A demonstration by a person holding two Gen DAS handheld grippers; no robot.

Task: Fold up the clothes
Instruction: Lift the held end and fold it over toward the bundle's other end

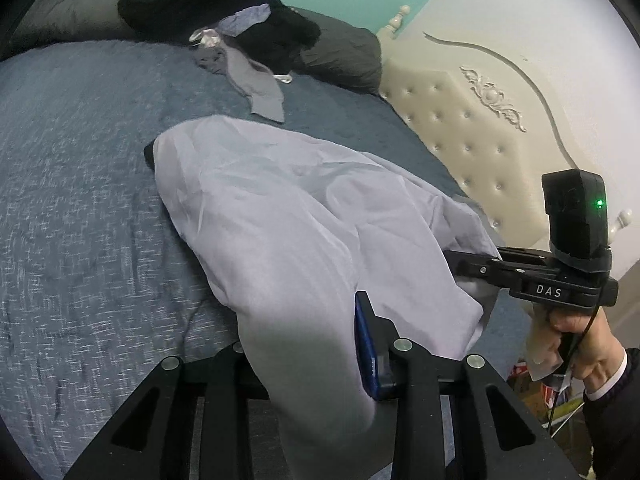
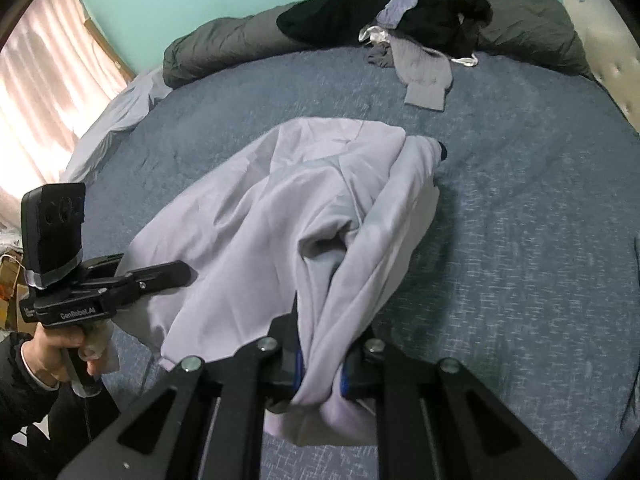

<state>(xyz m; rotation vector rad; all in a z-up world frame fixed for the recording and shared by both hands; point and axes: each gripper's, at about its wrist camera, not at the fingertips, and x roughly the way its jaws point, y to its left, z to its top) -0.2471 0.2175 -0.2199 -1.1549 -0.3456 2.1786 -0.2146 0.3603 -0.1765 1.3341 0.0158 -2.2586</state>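
A pale lavender garment [image 1: 280, 200] lies on the blue bedspread [image 1: 80, 160], its near edge raised and bunched while its far part rests flat. In the left wrist view my left gripper [image 1: 308, 340] is shut on a thick fold of it, with one blue pad [image 1: 370, 352] showing beside the cloth. To the right, a hand holds my right gripper [image 1: 460, 268], whose fingers are buried in the garment's edge. The right wrist view shows the garment [image 2: 300, 200] pinched between the blue pads of my right gripper [image 2: 320, 372]. My left gripper [image 2: 180, 270] grips the left edge.
A heap of black and grey clothes [image 1: 240, 32] lies at the far side against dark grey pillows [image 1: 344, 56]. A cream tufted headboard [image 1: 480, 120] borders the bed on one side; a curtained window [image 2: 48, 100] is on the other. Boxes sit on the floor [image 1: 532, 384].
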